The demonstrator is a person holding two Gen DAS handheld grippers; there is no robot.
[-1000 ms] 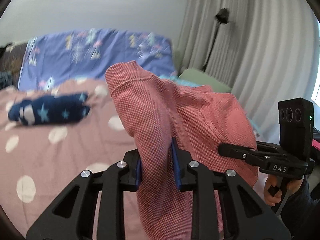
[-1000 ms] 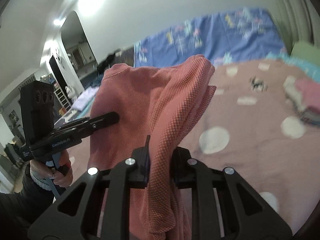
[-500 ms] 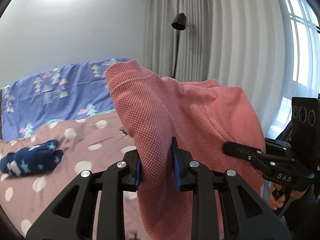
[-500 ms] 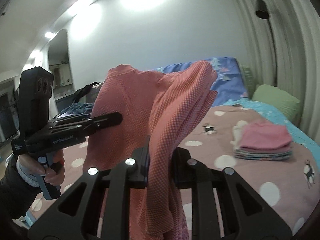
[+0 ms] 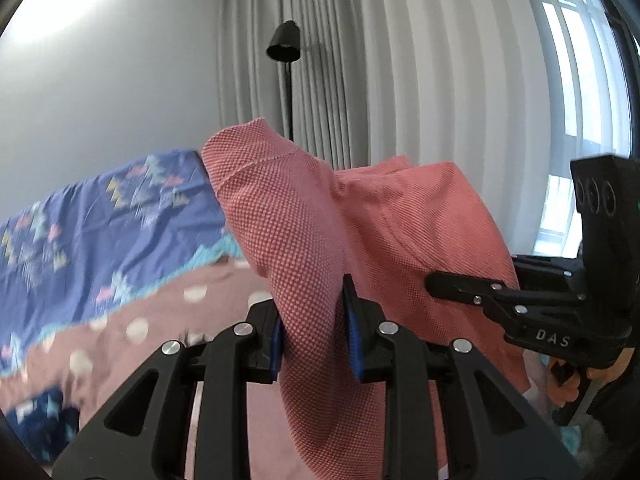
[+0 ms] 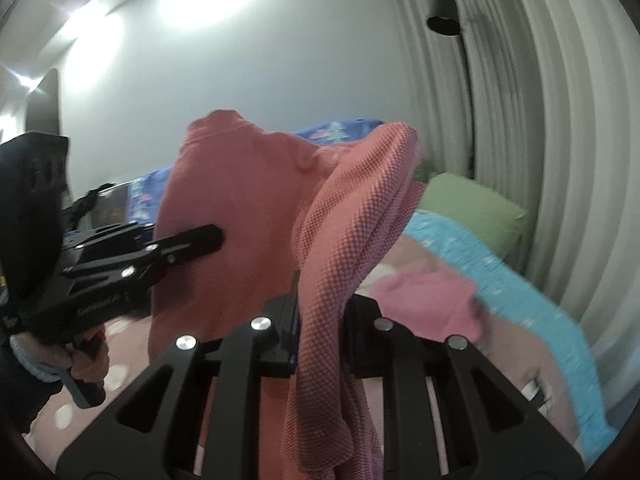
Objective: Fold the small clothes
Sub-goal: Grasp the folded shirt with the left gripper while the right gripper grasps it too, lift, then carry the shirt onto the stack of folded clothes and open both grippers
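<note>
Left wrist view: the left gripper (image 5: 314, 332) pinches a bunched edge of a red shirt (image 5: 304, 240) between its blue pads (image 5: 354, 338), lifted above the bed (image 5: 132, 312). The right gripper (image 5: 444, 282) reaches in from the right, its tip against the cloth. A blue patterned sheet (image 5: 100, 236) lies along the bed's far edge; a floor lamp (image 5: 285, 42) stands by the curtain.

Right wrist view: the right gripper (image 6: 320, 330) is clamped on another bunched edge of the shirt (image 6: 248, 208), with the left gripper (image 6: 200, 242) alongside. Only here show a folded pink pile (image 6: 428, 304) and a green pillow (image 6: 472, 208) near the bed's far right corner.

Judged step: shirt held up, unfolded. Next (likely) it must be spread flat on the bed.
</note>
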